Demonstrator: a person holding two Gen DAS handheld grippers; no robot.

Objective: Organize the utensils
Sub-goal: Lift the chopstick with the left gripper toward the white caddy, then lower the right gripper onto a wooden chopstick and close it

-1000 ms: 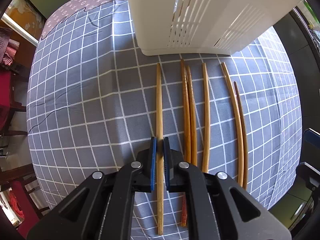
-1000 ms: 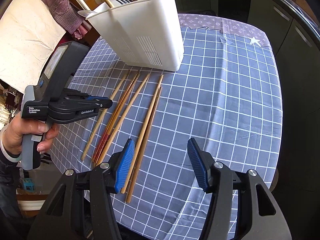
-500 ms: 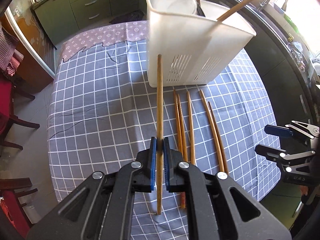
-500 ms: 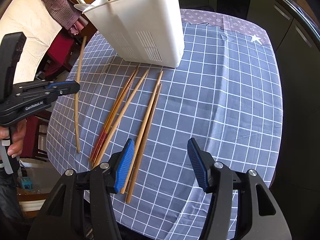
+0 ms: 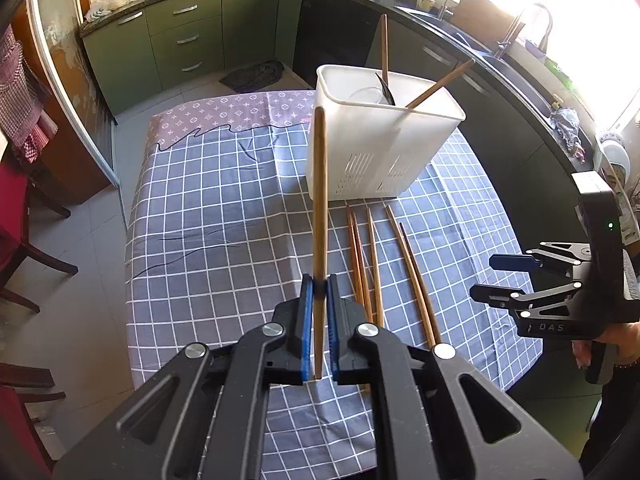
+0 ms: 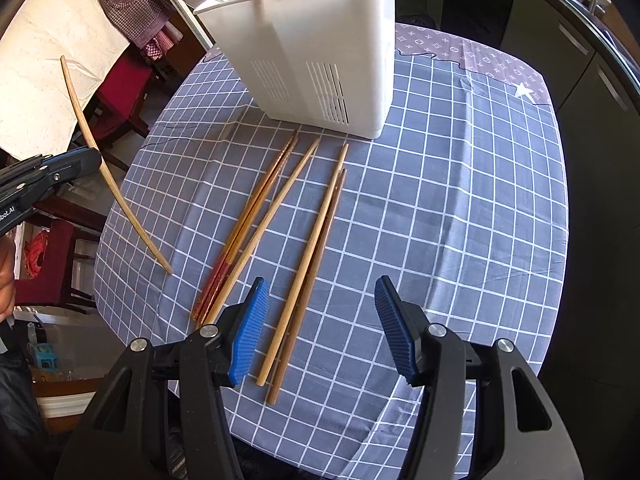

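Note:
My left gripper point(image 5: 319, 292) is shut on a light wooden chopstick point(image 5: 319, 208) and holds it in the air above the table, left of the white slotted utensil holder point(image 5: 380, 148). The held chopstick also shows in the right wrist view point(image 6: 108, 176), with the left gripper point(image 6: 86, 160) at the left edge. Several chopsticks point(image 6: 280, 220) lie on the checked cloth in front of the holder point(image 6: 320, 60). The holder has chopsticks point(image 5: 438, 86) and a dark utensil in it. My right gripper point(image 6: 318, 328) is open and empty, low over the near ends of the lying chopsticks.
The table has a grey checked cloth point(image 5: 224, 216) with a patterned mauve strip point(image 5: 224, 114) at the far end. Red chairs point(image 5: 16, 216) stand to the left of the table. Green kitchen cabinets point(image 5: 188, 36) and a counter run behind it.
My left gripper has lifted the chopstick off the cloth and raised it high, tilting it upward. The right gripper has stayed open in about the same place.

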